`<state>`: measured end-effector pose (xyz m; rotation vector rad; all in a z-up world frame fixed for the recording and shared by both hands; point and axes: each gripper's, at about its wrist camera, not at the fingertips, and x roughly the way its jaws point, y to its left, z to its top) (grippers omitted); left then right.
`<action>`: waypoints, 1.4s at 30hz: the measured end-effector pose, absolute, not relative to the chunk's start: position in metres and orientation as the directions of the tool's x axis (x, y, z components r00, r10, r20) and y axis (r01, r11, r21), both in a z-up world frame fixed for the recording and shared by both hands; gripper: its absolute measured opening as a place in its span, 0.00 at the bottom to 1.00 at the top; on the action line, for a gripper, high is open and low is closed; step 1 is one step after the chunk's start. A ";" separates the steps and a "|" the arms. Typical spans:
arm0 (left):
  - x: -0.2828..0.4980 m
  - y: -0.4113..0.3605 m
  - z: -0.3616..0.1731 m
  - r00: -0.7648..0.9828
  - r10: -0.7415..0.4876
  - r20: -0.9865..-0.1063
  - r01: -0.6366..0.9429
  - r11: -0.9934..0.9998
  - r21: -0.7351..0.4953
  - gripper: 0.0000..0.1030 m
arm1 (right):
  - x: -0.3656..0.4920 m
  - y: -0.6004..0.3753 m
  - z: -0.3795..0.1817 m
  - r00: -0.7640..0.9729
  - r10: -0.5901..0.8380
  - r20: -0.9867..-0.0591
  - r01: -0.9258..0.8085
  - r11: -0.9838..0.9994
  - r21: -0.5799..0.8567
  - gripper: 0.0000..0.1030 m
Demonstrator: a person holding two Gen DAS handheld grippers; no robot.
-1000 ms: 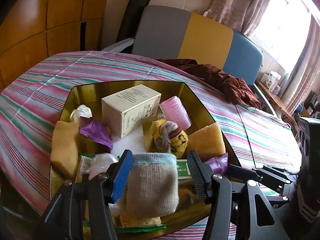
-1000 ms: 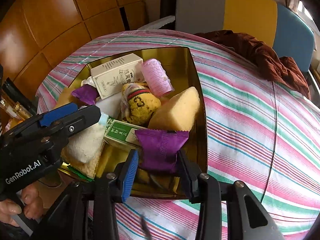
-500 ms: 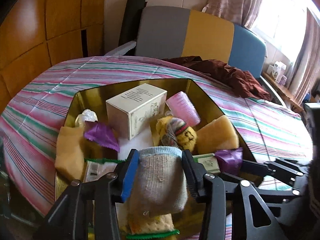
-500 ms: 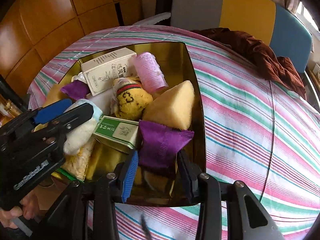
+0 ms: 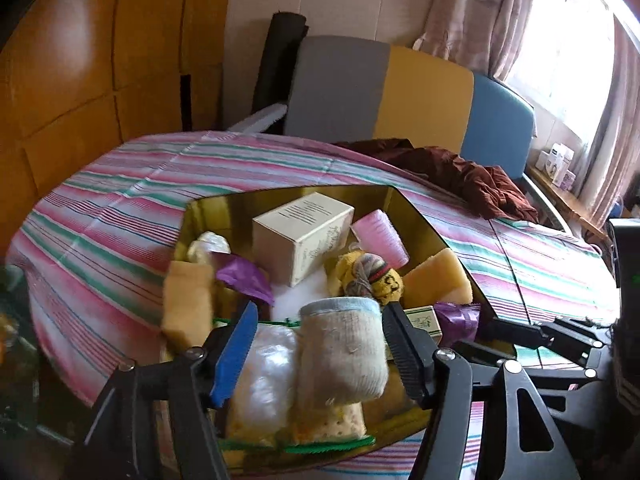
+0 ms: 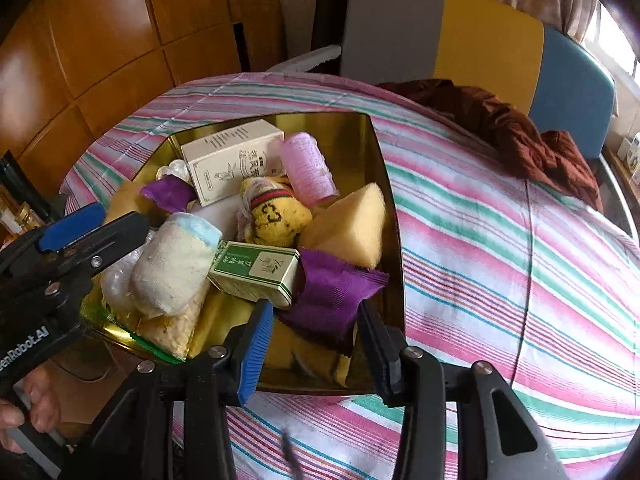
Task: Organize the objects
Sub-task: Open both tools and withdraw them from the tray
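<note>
Both grippers' jaws have just been opening: left gripper (image 5: pixel 320 354) now stands wide around the rolled sock (image 5: pixel 344 354), blue pad clear of it, sock resting in the gold tray (image 5: pixel 404 200) at 6 o'clock. Right gripper (image 6: pixel 316 344) loosens beside the purple packet (image 6: pixel 328 292), pads no longer pressing, at the tray's 5 o'clock.

Gold tray (image 6: pixel 394 240) crammed with rolled sock (image 5: pixel 344 352), sponges, packets.

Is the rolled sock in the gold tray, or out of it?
In. The rolled sock lies inside the gold tray, atop other items, between the left gripper's just-opened fingers, blue pad clear of it.
</note>
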<state>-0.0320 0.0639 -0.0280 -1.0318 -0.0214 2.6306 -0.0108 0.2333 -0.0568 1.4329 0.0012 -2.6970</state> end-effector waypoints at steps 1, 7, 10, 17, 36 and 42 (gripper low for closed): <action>-0.030 0.062 -0.026 -0.697 0.286 -0.658 -0.275 -0.954 -0.122 0.67 | -0.009 0.232 -0.055 -0.564 -0.069 -0.823 0.076 -0.997 0.032 0.43; -0.017 0.047 -0.015 -0.724 0.219 -0.654 -0.185 -0.975 -0.121 0.77 | 0.000 0.224 -0.046 -0.610 -0.027 -0.792 0.060 -0.998 -0.012 0.46; -0.011 0.045 -0.014 -0.739 0.183 -0.648 -0.160 -0.983 -0.095 0.84 | 0.004 0.222 -0.045 -0.621 -0.009 -0.784 0.048 -0.999 -0.027 0.46; 0.005 0.043 -0.010 -0.760 0.138 -0.635 -0.129 -0.990 -0.061 0.98 | 0.015 0.226 -0.038 -0.653 0.024 -0.757 -0.011 -1.000 -0.022 0.46; 0.018 0.045 -0.003 -0.780 0.069 -0.622 -0.071 -0.997 -0.022 1.00 | 0.021 0.223 -0.035 -0.664 0.036 -0.747 -0.030 -0.999 -0.022 0.46; 0.018 0.045 -0.003 -0.781 0.077 -0.620 -0.072 -0.997 -0.032 1.00 | 0.020 0.222 -0.036 -0.660 0.036 -0.750 -0.031 -0.999 -0.021 0.47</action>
